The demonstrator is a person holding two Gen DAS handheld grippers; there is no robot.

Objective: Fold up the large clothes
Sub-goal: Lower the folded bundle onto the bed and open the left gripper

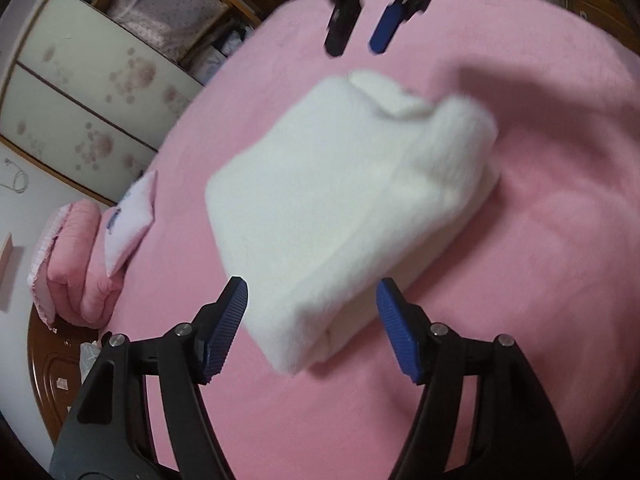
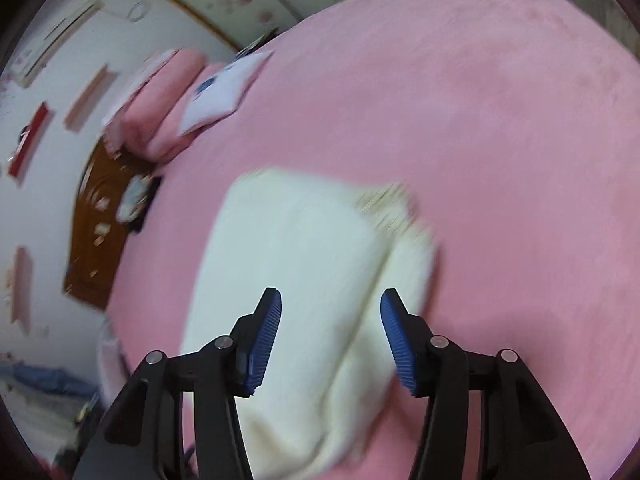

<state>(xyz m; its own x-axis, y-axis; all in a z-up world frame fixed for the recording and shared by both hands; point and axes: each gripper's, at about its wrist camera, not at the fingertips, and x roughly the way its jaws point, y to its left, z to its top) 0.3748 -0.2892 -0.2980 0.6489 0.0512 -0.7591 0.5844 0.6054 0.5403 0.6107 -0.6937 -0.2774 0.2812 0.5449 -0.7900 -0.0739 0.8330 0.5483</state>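
Your folded white garment lay as a thick bundle in the middle of the pink bed cover. Your left gripper hung over its near end, jaws apart, gripping nothing. Your right gripper was above the bundle, jaws apart and empty too.

White garment, pink blanket
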